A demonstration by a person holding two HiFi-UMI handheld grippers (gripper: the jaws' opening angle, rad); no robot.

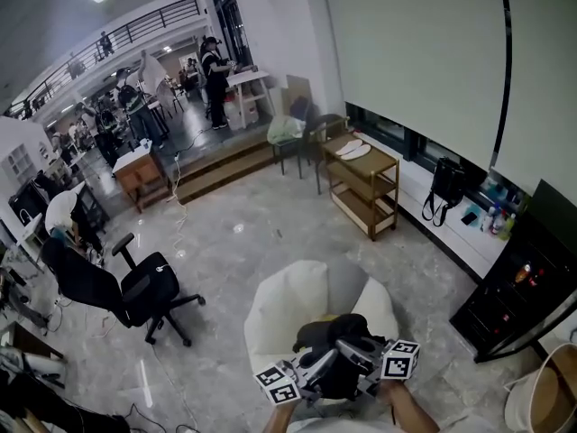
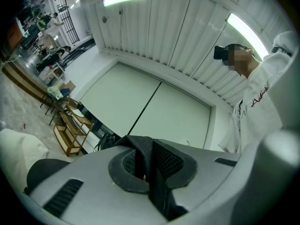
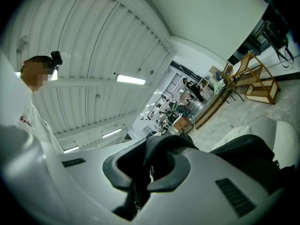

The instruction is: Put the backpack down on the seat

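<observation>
A pale marble floor (image 1: 261,233) spreads through a big open room. At its near edge the left gripper (image 2: 143,168) and right gripper (image 3: 147,172) sit side by side, each pinched tight on black strap fabric of the backpack (image 1: 329,332), which sits just ahead of them over the white beanbag seat (image 1: 288,300). Farther beyond the jaws stands a wooden shelf (image 1: 365,183), with a black office chair (image 1: 135,291) well out on the left gripper's side.

Open-plan office and workshop hall: polished stone floor (image 1: 243,233), railed mezzanine (image 1: 135,27), black swivel office chair (image 1: 135,291), open wooden shelf unit (image 1: 365,183), white beanbag seat (image 1: 293,300), and a person (image 1: 215,75) standing at a white worktable (image 1: 250,81) in the background.
</observation>
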